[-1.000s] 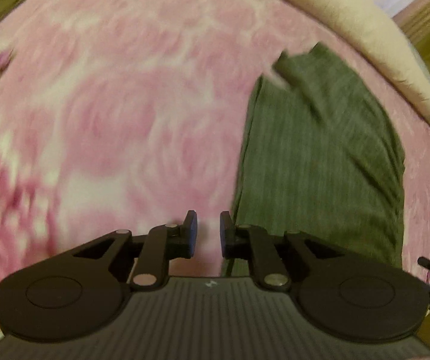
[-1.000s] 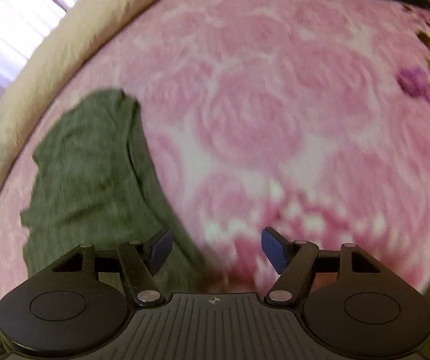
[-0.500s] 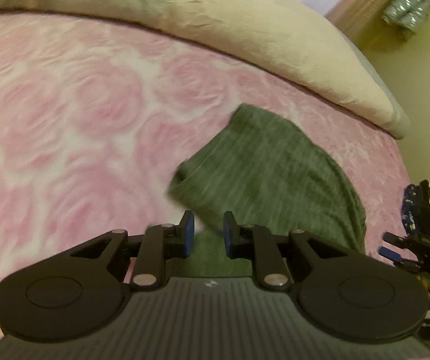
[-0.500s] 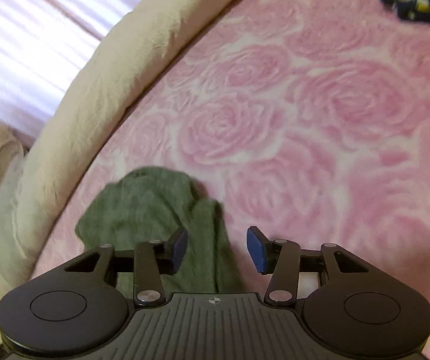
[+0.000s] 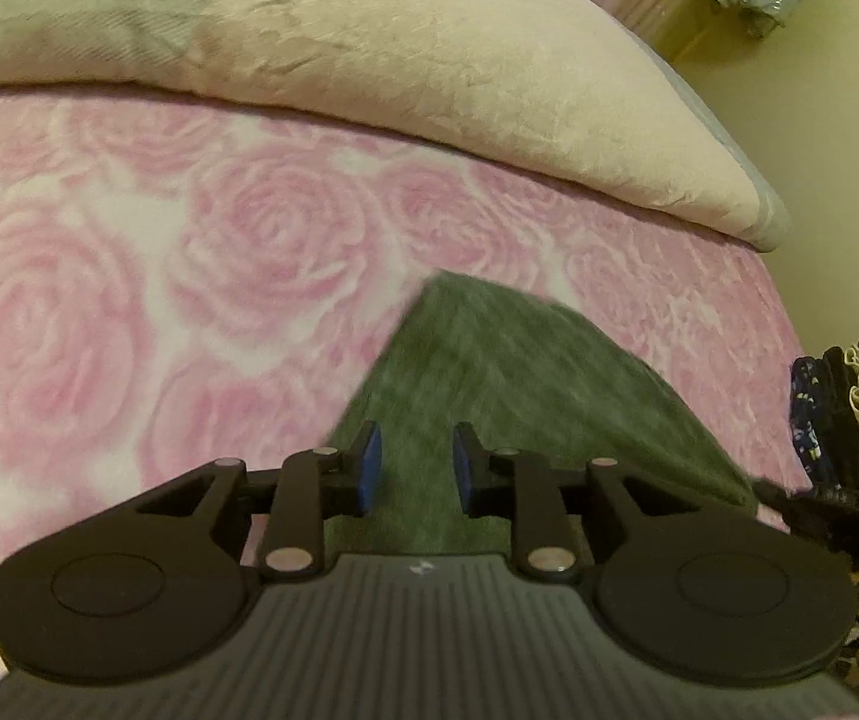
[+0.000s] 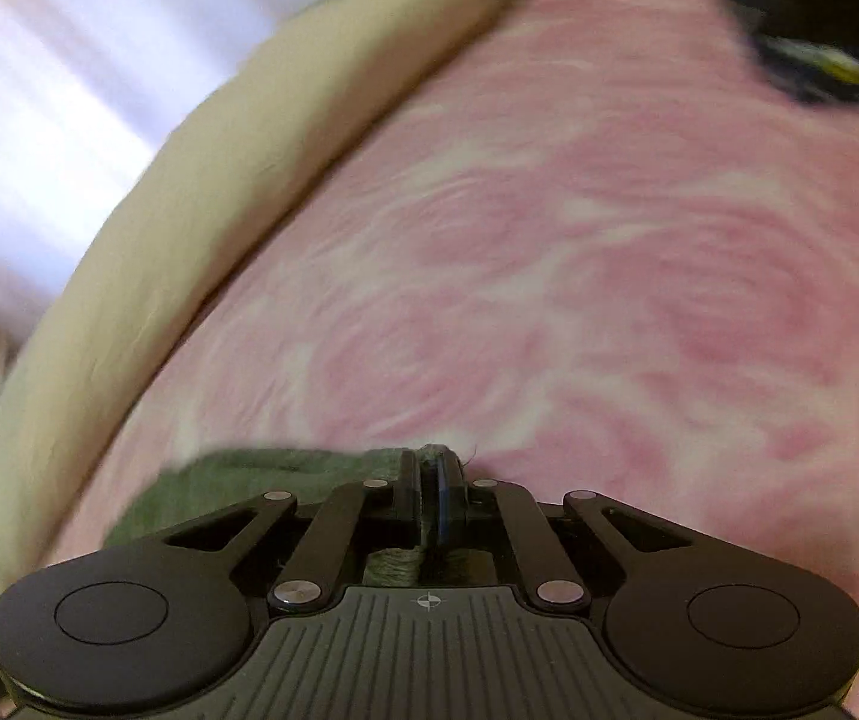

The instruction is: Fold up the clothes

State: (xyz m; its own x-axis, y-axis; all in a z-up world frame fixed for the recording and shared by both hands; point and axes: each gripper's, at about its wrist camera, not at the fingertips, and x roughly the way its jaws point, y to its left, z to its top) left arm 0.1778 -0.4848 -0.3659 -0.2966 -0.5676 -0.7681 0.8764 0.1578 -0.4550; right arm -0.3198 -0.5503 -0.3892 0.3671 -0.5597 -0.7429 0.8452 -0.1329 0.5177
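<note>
Right claw bites a corner of the green garment; left claw spreads above it.

The right gripper (image 6: 431, 483), wide apart a second ago, is now clamped on an edge of the dark green ribbed knit garment (image 5: 513, 372), a tuft of cloth showing between its blue pads. The left gripper (image 5: 411, 468) has just been opening, and green cloth lies below the gap with neither pad pressing it. Since a second ago the garment looks more bunched, lying on the pink rose-patterned blanket (image 5: 159, 300) near the cream bolster pillow (image 5: 429, 72). I judge a fold is starting, one corner secured. Count: one garment, one blanket, one pillow, two grippers, one stack of dark clothes (image 5: 837, 414) at the bed's edge.
</note>
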